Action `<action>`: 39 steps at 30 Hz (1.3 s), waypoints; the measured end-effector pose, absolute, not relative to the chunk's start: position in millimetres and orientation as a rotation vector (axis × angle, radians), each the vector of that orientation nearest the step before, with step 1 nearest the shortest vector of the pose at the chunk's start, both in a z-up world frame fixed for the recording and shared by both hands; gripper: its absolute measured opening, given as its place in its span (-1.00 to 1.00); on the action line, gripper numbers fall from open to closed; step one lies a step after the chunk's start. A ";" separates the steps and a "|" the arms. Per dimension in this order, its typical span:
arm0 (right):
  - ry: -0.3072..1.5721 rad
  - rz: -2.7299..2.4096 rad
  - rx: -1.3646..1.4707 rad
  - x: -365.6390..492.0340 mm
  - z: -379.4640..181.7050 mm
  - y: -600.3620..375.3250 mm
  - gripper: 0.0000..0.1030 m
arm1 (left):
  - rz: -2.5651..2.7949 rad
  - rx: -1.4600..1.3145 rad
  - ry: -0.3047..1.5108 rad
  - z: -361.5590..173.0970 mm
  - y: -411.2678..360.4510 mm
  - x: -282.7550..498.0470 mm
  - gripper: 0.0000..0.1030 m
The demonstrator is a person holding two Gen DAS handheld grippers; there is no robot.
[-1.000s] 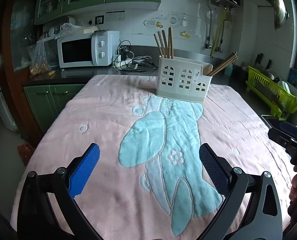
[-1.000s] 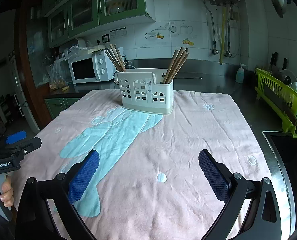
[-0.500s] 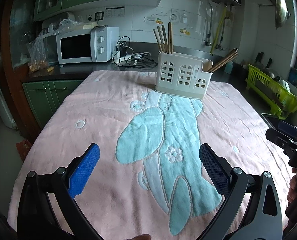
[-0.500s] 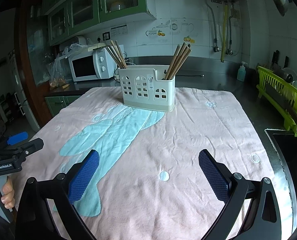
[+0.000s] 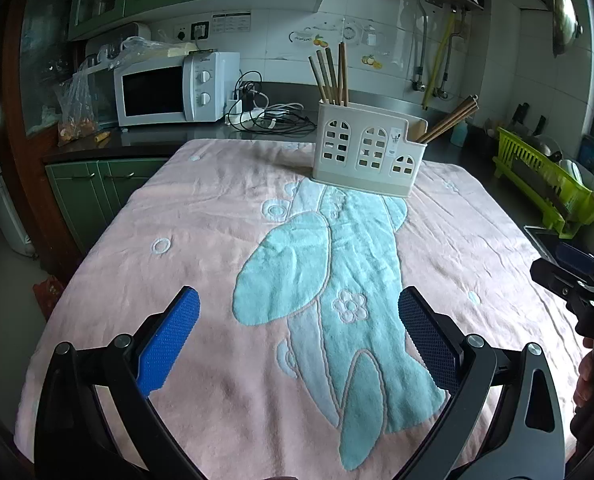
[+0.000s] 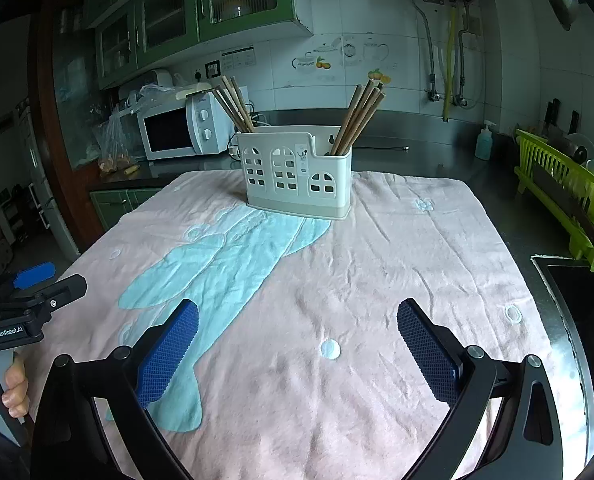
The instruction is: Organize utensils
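A white utensil holder with arched cut-outs stands at the far side of the pink towel; it also shows in the right wrist view. Wooden chopsticks stand in its left compartment and lean in its right compartment; the right wrist view shows both bunches. My left gripper is open and empty, low over the towel's near part. My right gripper is open and empty, also near the front. Each gripper shows at the edge of the other's view.
A white microwave and a tangle of cables sit on the dark counter behind the table. A green dish rack stands at the right beside a sink edge. A soap bottle stands on the back counter.
Both grippers have drawn back and risen a little, so the holder looks slightly farther and lower in view. Both stay open and empty.
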State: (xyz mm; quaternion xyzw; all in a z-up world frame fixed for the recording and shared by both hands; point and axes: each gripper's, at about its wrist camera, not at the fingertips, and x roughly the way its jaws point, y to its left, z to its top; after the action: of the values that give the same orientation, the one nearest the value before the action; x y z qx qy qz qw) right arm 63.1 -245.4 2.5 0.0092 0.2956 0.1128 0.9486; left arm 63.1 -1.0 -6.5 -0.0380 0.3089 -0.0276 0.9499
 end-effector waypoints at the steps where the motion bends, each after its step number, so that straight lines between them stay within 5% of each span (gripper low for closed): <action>1: 0.601 0.231 0.018 62.8 2.4 -245.0 0.87 | -0.056 -0.077 0.629 -6.5 -1.0 63.1 0.91; 39: 0.607 0.236 0.021 60.7 -0.1 -243.7 0.87 | -0.071 -0.061 0.626 -5.3 -9.6 60.8 0.91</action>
State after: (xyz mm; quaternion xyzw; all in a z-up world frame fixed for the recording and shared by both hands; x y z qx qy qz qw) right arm 60.7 -243.7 -0.1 0.0102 0.2984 0.1160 0.9473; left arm 60.8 -9.6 -5.3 -0.0300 0.3077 -0.0349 0.9504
